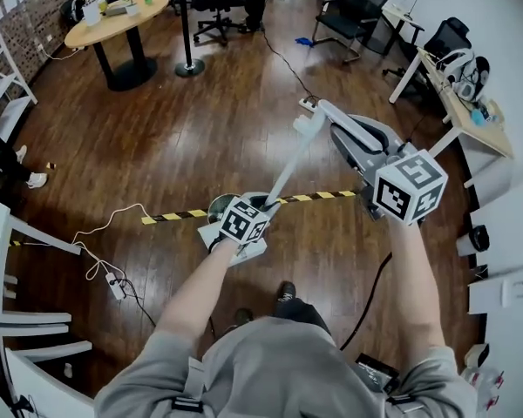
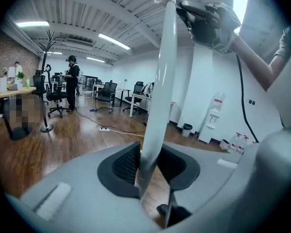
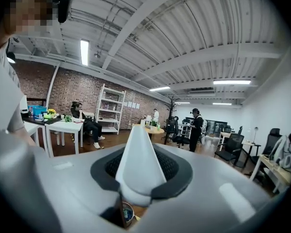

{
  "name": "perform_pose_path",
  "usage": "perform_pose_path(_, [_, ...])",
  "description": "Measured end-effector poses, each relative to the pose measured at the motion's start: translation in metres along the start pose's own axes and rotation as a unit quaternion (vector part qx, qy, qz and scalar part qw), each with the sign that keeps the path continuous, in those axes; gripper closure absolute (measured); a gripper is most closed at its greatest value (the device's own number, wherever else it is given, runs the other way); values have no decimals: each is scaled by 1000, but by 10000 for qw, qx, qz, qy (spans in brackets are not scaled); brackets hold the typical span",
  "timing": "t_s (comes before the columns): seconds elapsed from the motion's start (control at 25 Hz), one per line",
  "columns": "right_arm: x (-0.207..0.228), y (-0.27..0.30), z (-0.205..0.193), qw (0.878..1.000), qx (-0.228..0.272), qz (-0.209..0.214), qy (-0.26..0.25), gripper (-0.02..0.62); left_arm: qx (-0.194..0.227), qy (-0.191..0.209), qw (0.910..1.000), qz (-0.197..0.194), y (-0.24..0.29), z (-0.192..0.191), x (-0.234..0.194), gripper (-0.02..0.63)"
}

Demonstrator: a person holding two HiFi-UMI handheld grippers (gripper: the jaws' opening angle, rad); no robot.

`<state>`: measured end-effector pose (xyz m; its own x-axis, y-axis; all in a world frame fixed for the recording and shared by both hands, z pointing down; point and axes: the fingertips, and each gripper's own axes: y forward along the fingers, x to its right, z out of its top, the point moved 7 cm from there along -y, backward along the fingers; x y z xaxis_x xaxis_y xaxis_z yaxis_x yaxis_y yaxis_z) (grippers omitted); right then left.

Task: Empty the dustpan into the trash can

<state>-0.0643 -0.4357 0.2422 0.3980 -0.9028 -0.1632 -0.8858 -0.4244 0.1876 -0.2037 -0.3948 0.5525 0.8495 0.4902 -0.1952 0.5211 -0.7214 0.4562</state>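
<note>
The dustpan's long white handle (image 1: 288,162) slants up across the middle of the head view. My left gripper (image 1: 263,207) is shut on its lower part, and in the left gripper view the handle (image 2: 157,96) runs up between the black pads. My right gripper (image 1: 321,118) is shut on the handle's top end (image 3: 138,164), which fills its jaws. The pan (image 1: 247,252) shows only as a white edge under my left gripper's cube. The round dark trash can (image 1: 224,205) stands on the floor right below my left gripper. Its rim (image 3: 128,213) peeks out below my right gripper's jaws.
A yellow-black tape strip (image 1: 318,197) crosses the wood floor beside the can. A power strip with white cable (image 1: 113,282) lies left. A round table (image 1: 113,23), office chairs (image 1: 353,11) and a desk (image 1: 466,103) stand further off. A person (image 2: 72,84) stands far back.
</note>
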Motion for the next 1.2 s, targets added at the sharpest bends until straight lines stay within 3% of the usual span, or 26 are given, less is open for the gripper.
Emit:
perform_pose_path(0.28, [4,-58,-1,9986,-65,-476,-234,503,108,178,9985,-515,31,13,48,508])
perform_pose_path(0.52, [35,-118,-8,9957,6,-920,-91,503,116,263,9984,-478,64,28,87,465])
perform_pose_path(0.6, [42,-136,-13,9945,-8,-1040,-78,503,43,286,9984,-494,71,25,98,417])
perform_pose_path(0.76, [52,-152,-27,9928,-76,-1184,-173,503,-85,234,9987,-434,78,22,109,411])
perform_pose_path(0.96, [67,-148,-73,9886,-342,-1445,-239,506,-216,100,9991,-343,82,15,117,413])
perform_pose_path(1.2, [92,-142,-157,9785,-645,-1954,-160,506,5,-52,9996,-294,74,18,123,444])
